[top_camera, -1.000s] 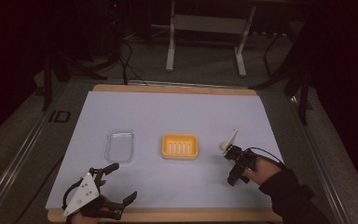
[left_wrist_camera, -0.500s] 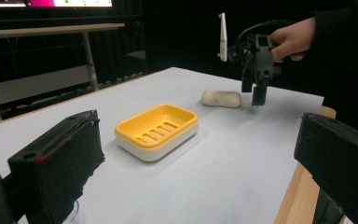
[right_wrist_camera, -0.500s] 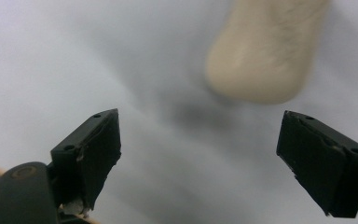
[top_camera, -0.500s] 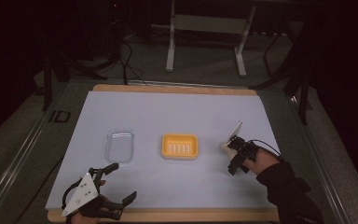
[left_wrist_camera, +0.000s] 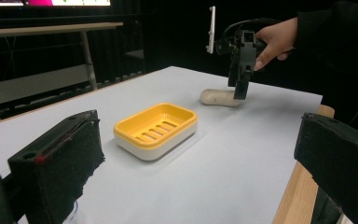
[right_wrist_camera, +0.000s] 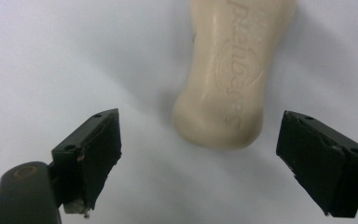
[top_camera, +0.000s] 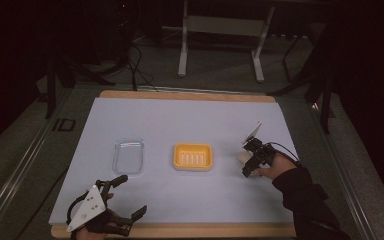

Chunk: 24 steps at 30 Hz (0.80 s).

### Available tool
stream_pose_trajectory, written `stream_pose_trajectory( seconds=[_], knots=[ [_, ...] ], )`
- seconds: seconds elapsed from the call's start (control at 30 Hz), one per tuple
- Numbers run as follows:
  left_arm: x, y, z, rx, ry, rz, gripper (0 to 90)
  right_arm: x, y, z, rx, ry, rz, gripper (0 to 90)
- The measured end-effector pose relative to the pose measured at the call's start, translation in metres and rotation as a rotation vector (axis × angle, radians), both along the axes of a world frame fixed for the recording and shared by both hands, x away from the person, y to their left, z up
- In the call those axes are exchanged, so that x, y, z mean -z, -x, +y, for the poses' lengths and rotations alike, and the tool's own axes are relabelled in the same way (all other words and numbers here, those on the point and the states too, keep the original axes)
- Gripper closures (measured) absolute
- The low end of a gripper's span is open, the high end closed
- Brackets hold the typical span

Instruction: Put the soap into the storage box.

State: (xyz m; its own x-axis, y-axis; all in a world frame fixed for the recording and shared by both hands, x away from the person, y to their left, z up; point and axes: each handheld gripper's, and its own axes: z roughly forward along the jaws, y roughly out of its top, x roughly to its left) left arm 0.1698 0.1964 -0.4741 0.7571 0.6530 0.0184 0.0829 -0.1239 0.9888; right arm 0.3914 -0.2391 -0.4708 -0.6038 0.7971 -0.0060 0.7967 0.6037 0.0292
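Your right gripper [right_wrist_camera: 200, 163] stood wide open, empty, just short of the soap [right_wrist_camera: 233, 70]. You needed to advance further, straddling its waist squarely before closing.

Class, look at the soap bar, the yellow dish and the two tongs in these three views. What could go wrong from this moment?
1. The right tongs hang open over the near end of the soap bar, not its middle; closing there might pinch only the rounded tip, so it could squirt out.
2. The bar looks smooth and waisted, so it may twist in the pads.
3. The yellow dish sits loose on the table; a clumsy drop could shove it.
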Motion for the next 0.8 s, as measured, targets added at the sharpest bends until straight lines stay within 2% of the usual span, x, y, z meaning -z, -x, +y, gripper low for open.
stream_pose_trajectory(
  seconds=[0.23,0.37,0.67,0.8],
  knots=[
    [0.0,0.0,0.0,-0.002,0.0,-0.001,1.1,-0.004,-0.004,0.002,-0.018,-0.021,-0.078,17.0],
    [0.0,0.001,0.0,0.0,-0.003,-0.003,1.1,0.0,-0.009,0.002,-0.005,-0.031,-0.083,17.8],
    [0.0,0.001,0.0,-0.002,-0.004,-0.003,1.1,0.01,-0.017,-0.003,0.026,-0.067,-0.124,23.0],
    [0.0,0.001,0.0,0.0,-0.004,-0.003,1.1,0.016,-0.019,-0.003,0.02,-0.056,-0.121,24.6]
  ],
)
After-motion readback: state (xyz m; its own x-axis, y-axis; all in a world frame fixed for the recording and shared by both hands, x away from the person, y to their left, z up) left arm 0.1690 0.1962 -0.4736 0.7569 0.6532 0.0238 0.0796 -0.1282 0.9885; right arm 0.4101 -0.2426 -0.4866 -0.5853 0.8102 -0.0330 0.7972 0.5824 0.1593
